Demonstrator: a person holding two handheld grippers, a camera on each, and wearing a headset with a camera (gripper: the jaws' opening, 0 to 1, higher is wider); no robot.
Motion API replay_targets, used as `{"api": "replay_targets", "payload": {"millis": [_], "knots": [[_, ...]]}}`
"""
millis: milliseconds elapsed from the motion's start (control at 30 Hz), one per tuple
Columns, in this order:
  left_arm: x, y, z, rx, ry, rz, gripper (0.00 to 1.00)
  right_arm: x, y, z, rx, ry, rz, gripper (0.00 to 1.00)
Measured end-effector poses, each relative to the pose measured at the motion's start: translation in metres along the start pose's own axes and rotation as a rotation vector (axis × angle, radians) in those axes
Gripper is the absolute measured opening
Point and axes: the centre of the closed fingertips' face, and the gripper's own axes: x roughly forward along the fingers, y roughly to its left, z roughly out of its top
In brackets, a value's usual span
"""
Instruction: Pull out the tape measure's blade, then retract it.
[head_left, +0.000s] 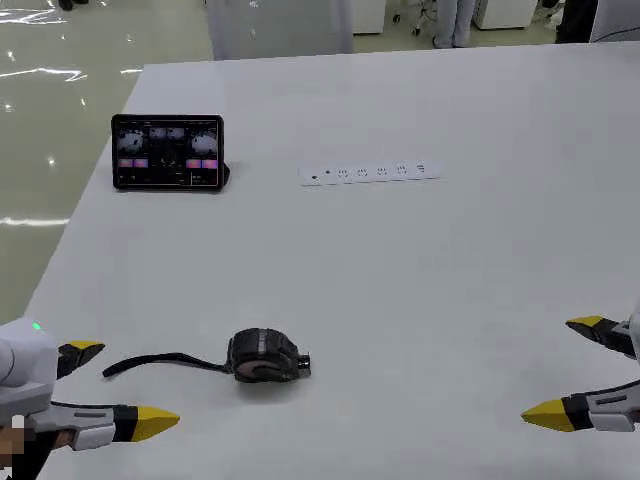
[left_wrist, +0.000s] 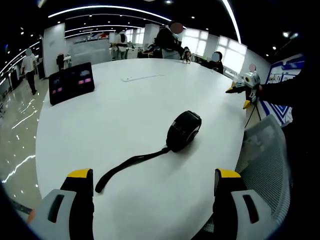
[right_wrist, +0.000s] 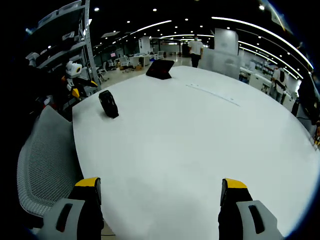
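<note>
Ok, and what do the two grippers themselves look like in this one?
Both match: the left gripper and right gripper each have two tapered jaws, light grey at the base, then black, ending in pointed yellow tips. The left one's rounded white body carries a small green light. In the left gripper view a dark sleeve shows behind the right gripper.

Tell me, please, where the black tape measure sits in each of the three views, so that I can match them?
Head view: tape measure low, left of centre, its strap trailing left.
Left gripper view: tape measure near centre, strap running toward the lower left.
Right gripper view: tape measure upper left, near the edge of the table.
Shared landmark: the dark tablet, standing farther back on the table in all three.
</note>
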Motion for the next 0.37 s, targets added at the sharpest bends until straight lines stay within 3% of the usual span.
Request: {"api": "replay_targets", "payload": {"millis": [367], "knots": [[-0.0011, -0.0002, -0.003, -0.011, 0.007, 0.0, 0.99, -0.0014, 0.0049, -0.0033, 0.014, -0.002, 0.003, 0.99]]}}
